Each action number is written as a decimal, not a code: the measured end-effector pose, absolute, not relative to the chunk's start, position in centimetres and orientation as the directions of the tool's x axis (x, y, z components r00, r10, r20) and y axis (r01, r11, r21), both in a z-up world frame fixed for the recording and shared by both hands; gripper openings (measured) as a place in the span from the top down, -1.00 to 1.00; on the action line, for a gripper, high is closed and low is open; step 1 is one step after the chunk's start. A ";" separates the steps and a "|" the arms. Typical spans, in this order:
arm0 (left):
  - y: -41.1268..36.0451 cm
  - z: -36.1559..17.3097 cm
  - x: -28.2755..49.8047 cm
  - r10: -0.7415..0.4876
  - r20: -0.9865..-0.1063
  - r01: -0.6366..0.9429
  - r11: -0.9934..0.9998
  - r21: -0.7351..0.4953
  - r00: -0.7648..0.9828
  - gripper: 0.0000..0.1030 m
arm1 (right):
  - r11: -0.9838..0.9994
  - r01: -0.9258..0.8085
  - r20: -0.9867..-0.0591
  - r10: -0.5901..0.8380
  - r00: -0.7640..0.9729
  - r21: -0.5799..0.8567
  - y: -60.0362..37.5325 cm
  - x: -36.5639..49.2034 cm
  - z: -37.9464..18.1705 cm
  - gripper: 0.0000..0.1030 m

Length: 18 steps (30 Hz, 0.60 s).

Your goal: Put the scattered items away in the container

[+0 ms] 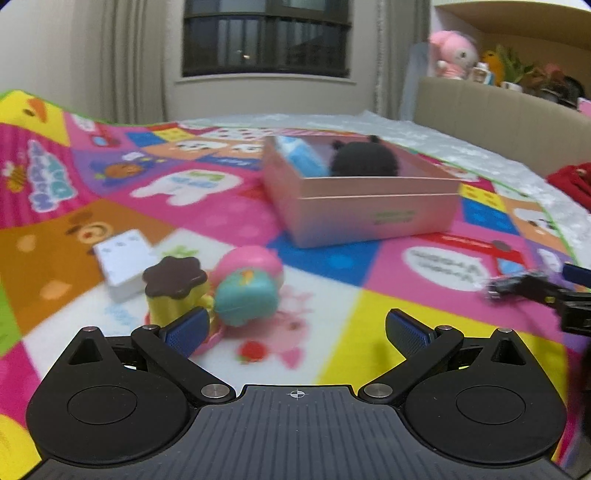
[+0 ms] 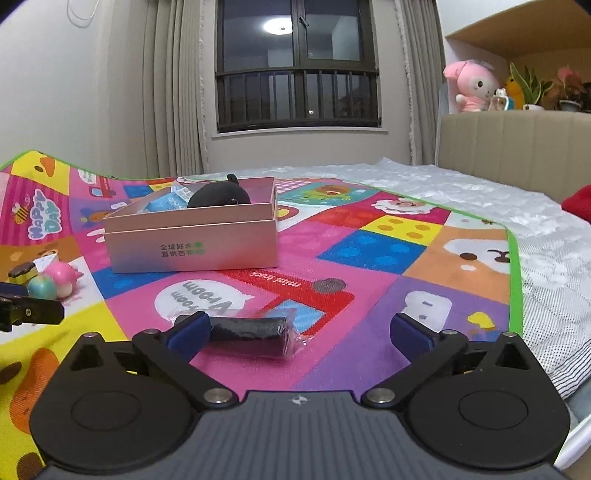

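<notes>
Grippers (image 1: 295, 332) (image 2: 299, 334) both open — box (image 2: 192, 245) part-filled

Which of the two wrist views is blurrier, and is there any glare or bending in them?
Left wrist view: smeared by motion, the pink box and toy cupcake soft-edged. Right wrist view: sharper, the box print readable, the black roll crisp; a ceiling light glares in the window. Both views: fisheye bending curves the mat edges.

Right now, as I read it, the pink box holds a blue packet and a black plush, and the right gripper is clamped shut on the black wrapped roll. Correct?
Not quite. The pink box does hold the blue packet and black plush, but the right gripper is wide open; the black wrapped roll lies on the mat by one finger, as the right wrist view shows.
</notes>
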<state>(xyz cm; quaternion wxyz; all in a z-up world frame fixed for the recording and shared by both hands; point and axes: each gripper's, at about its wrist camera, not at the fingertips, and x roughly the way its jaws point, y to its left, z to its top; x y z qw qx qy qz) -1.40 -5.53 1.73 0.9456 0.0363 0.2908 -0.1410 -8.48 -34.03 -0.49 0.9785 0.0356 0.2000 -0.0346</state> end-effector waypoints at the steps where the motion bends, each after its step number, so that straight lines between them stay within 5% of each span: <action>1: -5.0 1.8 -1.1 -0.218 -0.561 0.266 0.964 0.004 0.799 -1.00 | 0.995 0.082 -0.394 -0.053 0.918 0.057 -34.0 -8.5 -0.5 -1.00; 6: -2.3 2.2 0.1 -0.071 -0.561 0.127 0.990 0.062 0.825 -1.00 | 0.995 0.086 -0.390 -0.063 0.919 0.042 -33.7 -8.5 -0.6 -1.00; 13: -3.3 3.6 -0.5 -0.227 -0.522 0.256 0.967 -0.018 0.822 -1.00 | 0.994 0.109 -0.402 -0.094 0.911 0.014 -33.3 -8.2 -0.7 -1.00; 18: -5.3 3.3 1.6 -0.169 -0.524 0.232 0.971 0.057 0.835 -1.00 | 0.993 0.122 -0.406 -0.114 0.907 -0.006 -33.1 -8.2 -0.8 -1.00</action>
